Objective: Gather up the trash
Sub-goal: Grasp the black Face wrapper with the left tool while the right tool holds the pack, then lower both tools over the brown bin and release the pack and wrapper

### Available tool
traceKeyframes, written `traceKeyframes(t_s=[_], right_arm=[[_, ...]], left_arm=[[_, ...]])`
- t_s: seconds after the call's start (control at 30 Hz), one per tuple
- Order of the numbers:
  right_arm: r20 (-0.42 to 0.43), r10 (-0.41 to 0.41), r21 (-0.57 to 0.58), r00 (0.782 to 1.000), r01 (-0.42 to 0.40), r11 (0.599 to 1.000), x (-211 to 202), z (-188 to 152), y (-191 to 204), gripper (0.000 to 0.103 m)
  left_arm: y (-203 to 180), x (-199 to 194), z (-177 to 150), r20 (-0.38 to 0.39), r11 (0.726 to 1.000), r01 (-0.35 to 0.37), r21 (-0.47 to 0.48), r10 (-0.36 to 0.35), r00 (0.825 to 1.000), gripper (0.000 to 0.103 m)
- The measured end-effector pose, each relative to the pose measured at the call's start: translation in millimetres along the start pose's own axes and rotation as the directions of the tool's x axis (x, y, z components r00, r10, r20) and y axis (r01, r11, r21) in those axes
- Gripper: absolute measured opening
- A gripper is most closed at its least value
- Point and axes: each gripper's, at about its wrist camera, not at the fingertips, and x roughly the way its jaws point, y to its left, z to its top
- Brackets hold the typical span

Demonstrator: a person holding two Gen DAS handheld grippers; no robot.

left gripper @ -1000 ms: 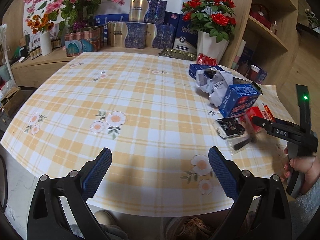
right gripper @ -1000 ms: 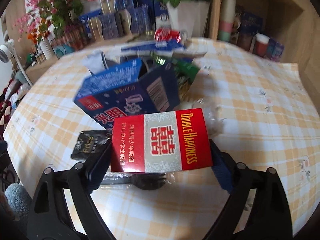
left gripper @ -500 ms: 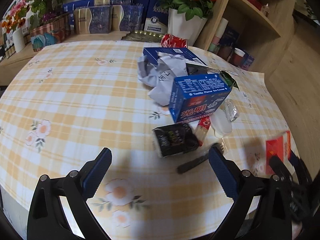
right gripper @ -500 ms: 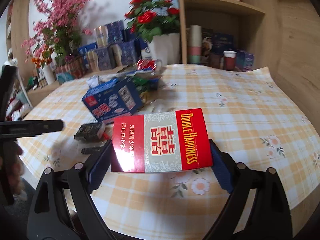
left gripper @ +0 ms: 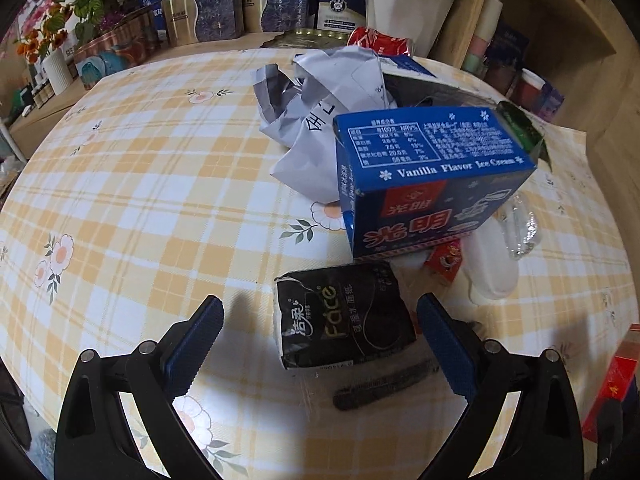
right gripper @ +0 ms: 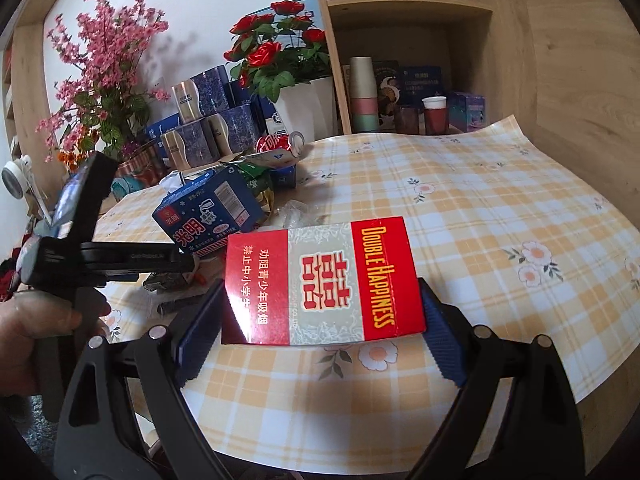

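My right gripper (right gripper: 320, 332) is shut on a red and white cigarette pack (right gripper: 320, 280) and holds it above the table's front edge; the pack also shows at the right edge of the left wrist view (left gripper: 612, 384). My left gripper (left gripper: 320, 336) is open, its jaws on either side of a black tissue packet (left gripper: 344, 316) lying on the checked tablecloth (left gripper: 140, 200). Behind the packet lie a blue ice cream box (left gripper: 432, 184), crumpled white paper (left gripper: 320, 100) and a dark stick-like thing (left gripper: 384, 384). The left gripper shows in the right wrist view (right gripper: 100, 260).
A small red wrapper (left gripper: 444, 260), clear plastic (left gripper: 516, 224) and a crushed red can (left gripper: 376, 40) lie around the box. A white pot of red roses (right gripper: 304, 108), blue and gold boxes (left gripper: 224, 12) and a wooden shelf with cups (right gripper: 400, 104) stand behind the table.
My left gripper has swung right and come down close over the black tissue packet. My right gripper has pulled back from the pile toward the table's edge with the cigarette pack in it.
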Motion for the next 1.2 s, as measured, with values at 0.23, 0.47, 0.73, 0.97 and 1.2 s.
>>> traceKeyframes(t_s=[0.23, 0.47, 0.73, 0.97, 1.2], right_arm=[[-0.010, 0.019, 0.028, 1.000, -0.019, 0.999, 4, -6, -5, 0.089], [-0.023, 0.038, 0.007, 0.999, -0.038, 0.999, 10, -11, 4, 0.089], [-0.019, 0.054, -0.063, 0.998, -0.055, 0.996, 5, -15, 23, 0.089], [-0.039, 0.059, -0.117, 0.997, -0.063, 0.991, -9, -20, 42, 0.089], [-0.085, 0.107, -0.070, 0.991, -0.113, 0.991, -41, -25, 62, 0.089]], left_arm=[[1, 3, -2, 0.017, 1.000, 0.016, -0.021, -0.016, 1.000, 0.081], [12, -11, -2, 0.030, 0.998, 0.059, -0.014, -0.059, 0.998, 0.063], [31, -53, -13, 0.073, 0.993, 0.115, 0.016, -0.116, 0.991, 0.063], [58, -107, -37, 0.123, 0.977, 0.183, 0.111, -0.197, 0.973, 0.063], [89, -155, -86, 0.173, 0.951, 0.240, 0.194, -0.274, 0.946, 0.063]])
